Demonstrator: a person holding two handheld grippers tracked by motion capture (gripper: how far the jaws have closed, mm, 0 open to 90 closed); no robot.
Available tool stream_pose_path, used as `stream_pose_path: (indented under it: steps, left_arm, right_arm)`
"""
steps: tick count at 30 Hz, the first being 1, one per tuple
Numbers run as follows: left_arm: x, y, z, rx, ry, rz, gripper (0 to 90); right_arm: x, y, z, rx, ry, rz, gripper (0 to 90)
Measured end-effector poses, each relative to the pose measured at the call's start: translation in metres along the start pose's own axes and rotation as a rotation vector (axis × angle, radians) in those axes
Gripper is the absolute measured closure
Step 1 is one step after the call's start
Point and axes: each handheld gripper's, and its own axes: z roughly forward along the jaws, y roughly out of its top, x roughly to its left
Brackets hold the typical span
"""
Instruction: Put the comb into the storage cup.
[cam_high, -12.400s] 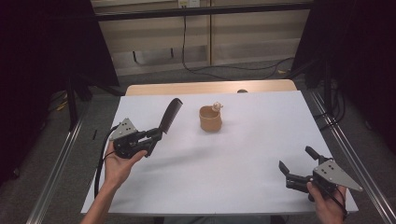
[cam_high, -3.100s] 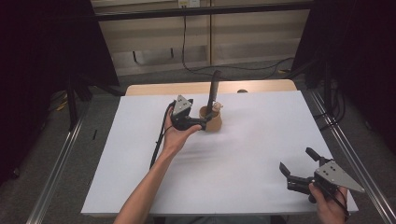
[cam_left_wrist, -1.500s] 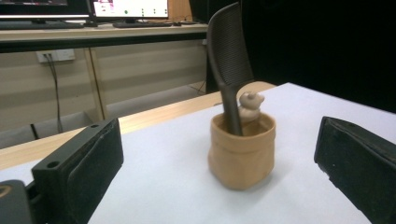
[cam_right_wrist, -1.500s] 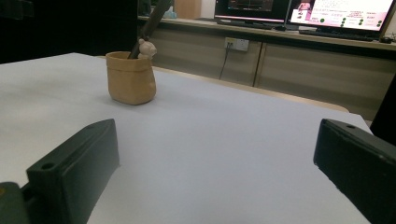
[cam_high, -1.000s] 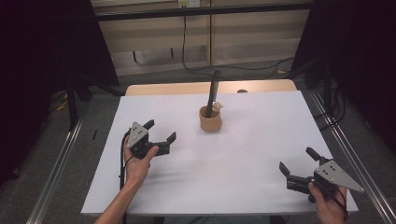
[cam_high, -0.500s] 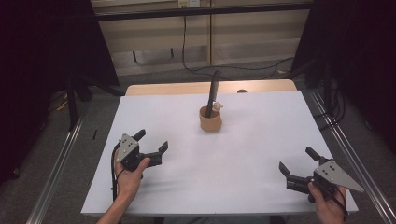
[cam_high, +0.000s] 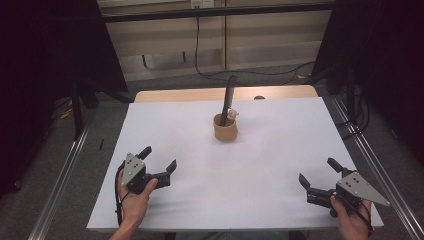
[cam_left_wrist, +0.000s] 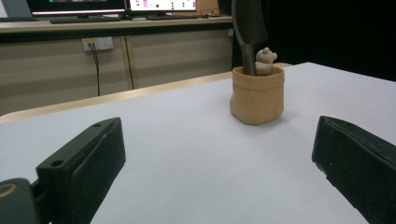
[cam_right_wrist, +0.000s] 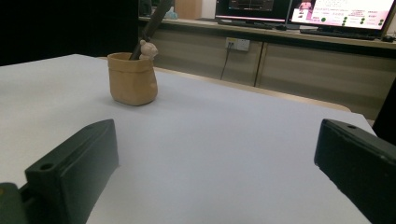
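In the high view the left gripper (cam_high: 159, 159), at the lower left of the frame, has its jaws spread wide with nothing between them; the right gripper (cam_high: 317, 174), at the lower right, is likewise wide apart and empty. Both rest on the white table (cam_high: 270, 150). Above the frame's centre, well apart from both, stands the tan cup (cam_high: 225, 128) with the dark comb (cam_high: 229, 95) upright inside.

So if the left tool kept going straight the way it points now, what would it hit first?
Probably the tan pot with the dark handle in it; the left tool faces it across bare table.
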Motion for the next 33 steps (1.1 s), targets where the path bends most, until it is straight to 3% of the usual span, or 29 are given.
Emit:
stream_pose_path:
  steps: [8,10,13,17,21,22,27,33]
  left_arm:
    - [0.000,-0.006,-0.015,0.012,-0.008,-0.016,3.1]
    - [0.001,-0.008,-0.018,0.013,-0.013,-0.040,3.1]
    - [0.003,-0.010,-0.023,0.019,0.004,-0.035,3.1]
    - [0.006,-0.011,-0.031,0.000,0.024,-0.069,3.1]
    - [0.012,-0.014,-0.037,0.010,0.002,-0.087,3.1]
    - [0.013,-0.014,-0.039,0.010,0.013,-0.091,3.1]
    - [0.012,-0.016,-0.048,0.008,0.045,-0.063,3.1]
    - [0.009,-0.019,-0.057,0.017,0.072,-0.059,3.3]
  right_arm:
    - [0.000,0.000,0.000,0.001,-0.002,0.002,0.0]
    - [0.000,0.000,0.000,0.000,-0.002,0.002,0.0]
    - [0.000,0.000,0.000,0.002,-0.004,0.005,0.0]
    - [0.000,0.000,0.000,0.005,-0.005,0.008,0.0]
    - [0.000,0.000,0.000,0.004,-0.008,0.008,0.0]
    - [0.000,0.000,0.000,0.004,-0.007,0.009,0.0]
    - [0.000,0.000,0.001,0.006,-0.009,0.011,0.0]
    - [0.000,-0.001,0.002,0.013,-0.018,0.009,0.0]
